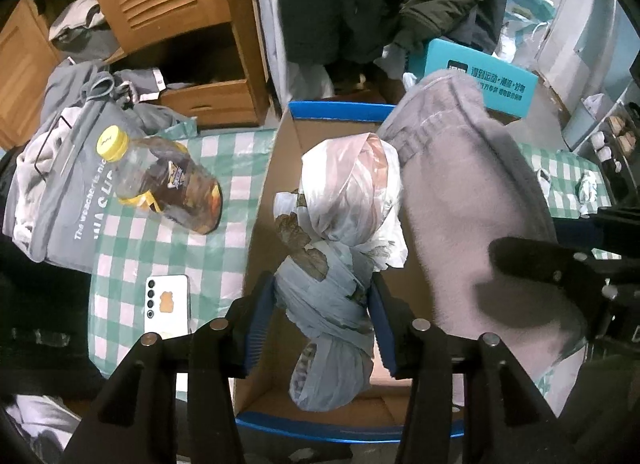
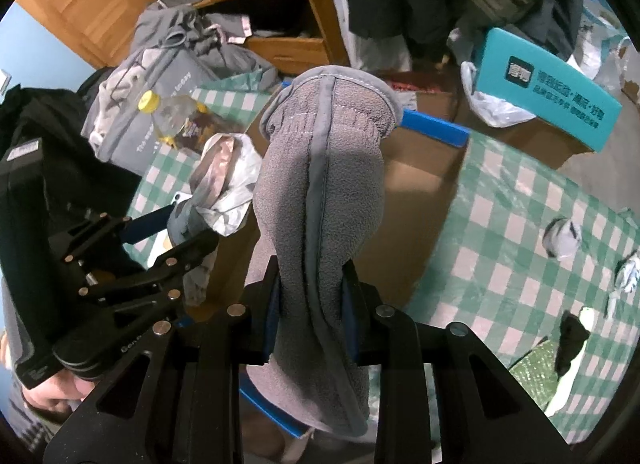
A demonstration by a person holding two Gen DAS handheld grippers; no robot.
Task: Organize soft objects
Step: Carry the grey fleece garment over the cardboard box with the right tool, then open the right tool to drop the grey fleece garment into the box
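Two grips: left gripper (image 1: 322,296) pinches knotted plastic bag bundle (image 1: 340,224), right gripper (image 2: 310,304) pinches grey fleece piece (image 2: 320,184); both hang over cardboard box (image 1: 272,184), presumably for dropping in; beyond, bottle (image 1: 168,180) on checked cloth (image 1: 232,168)

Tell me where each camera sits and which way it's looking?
Left wrist: on the left gripper, looking down its fingers at a bag bundle over the box.
Right wrist: on the right gripper, looking down at a grey garment; a sleeve shows.
Shared: box, bundle, garment, bottle.
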